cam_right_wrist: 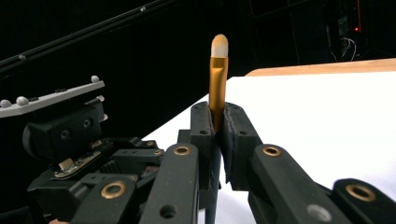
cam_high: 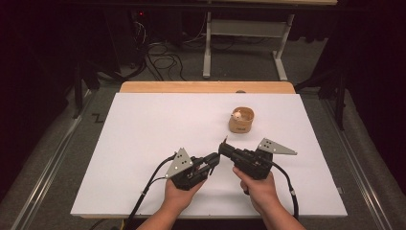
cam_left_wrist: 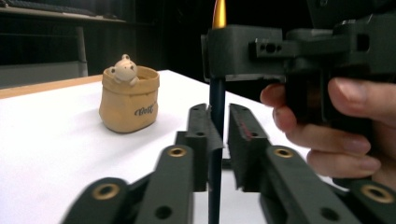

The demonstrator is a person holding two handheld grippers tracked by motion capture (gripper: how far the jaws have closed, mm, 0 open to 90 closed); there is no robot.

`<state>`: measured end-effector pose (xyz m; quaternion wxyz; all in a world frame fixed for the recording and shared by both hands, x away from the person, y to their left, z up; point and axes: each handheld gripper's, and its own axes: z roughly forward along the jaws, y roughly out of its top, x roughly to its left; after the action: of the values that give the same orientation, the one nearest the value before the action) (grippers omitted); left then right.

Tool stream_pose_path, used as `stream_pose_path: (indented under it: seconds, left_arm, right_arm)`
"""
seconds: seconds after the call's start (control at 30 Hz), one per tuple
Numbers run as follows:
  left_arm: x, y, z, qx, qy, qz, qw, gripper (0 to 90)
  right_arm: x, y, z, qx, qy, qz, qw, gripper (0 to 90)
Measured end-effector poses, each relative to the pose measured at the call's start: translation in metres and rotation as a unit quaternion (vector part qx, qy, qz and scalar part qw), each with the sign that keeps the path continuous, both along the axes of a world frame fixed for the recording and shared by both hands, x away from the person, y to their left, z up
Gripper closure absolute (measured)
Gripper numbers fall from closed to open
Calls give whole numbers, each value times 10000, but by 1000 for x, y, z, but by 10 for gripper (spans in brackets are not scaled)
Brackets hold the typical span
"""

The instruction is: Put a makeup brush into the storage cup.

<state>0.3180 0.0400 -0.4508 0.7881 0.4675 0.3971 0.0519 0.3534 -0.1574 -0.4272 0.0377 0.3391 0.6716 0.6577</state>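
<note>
Your right gripper [cam_right_wrist: 217, 126] clamps a gold-ferruled brush [cam_right_wrist: 217, 79] upright; your left gripper [cam_left_wrist: 218, 135] stands slightly open around its dark handle, above the table's [cam_high: 143, 143] near edge. Farther off, right of centre, sits the cup [cam_high: 241, 120].

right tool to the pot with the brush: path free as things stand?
Probably yes. The right tool, shut on the brush, has bare white board between it and the pot. The left tool sits on the near side, out of the way.
</note>
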Motion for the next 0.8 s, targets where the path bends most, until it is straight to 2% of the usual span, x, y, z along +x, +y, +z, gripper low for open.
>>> stream_pose_path:
  seconds: [0.1, 0.27, 0.37, 0.53, 0.7, 0.8]
  left_arm:
    - [0, 0, 0, 2, 9, -2, 10000, 672]
    - [2, 3, 1, 16, 88, 56, 9999, 596]
    - [5, 5, 1, 56, 142, 107, 9998, 565]
    - [9, 9, -3, 276, 232, 234, 9991, 505]
    - [15, 13, -7, 307, 387, 341, 9982, 446]
    - [18, 16, -9, 369, 442, 393, 9976, 439]
  right_arm:
    - [0, -2, 1, -6, -33, -54, 10000, 850]
    - [1, -7, 0, -76, -115, -105, 9998, 850]
    - [2, -10, 0, -82, -154, -130, 9998, 850]
    - [1, -14, 1, -171, -285, -205, 9992, 850]
    - [1, -18, 1, -260, -389, -282, 9985, 849]
    - [1, -21, 1, -335, -458, -333, 9978, 849]
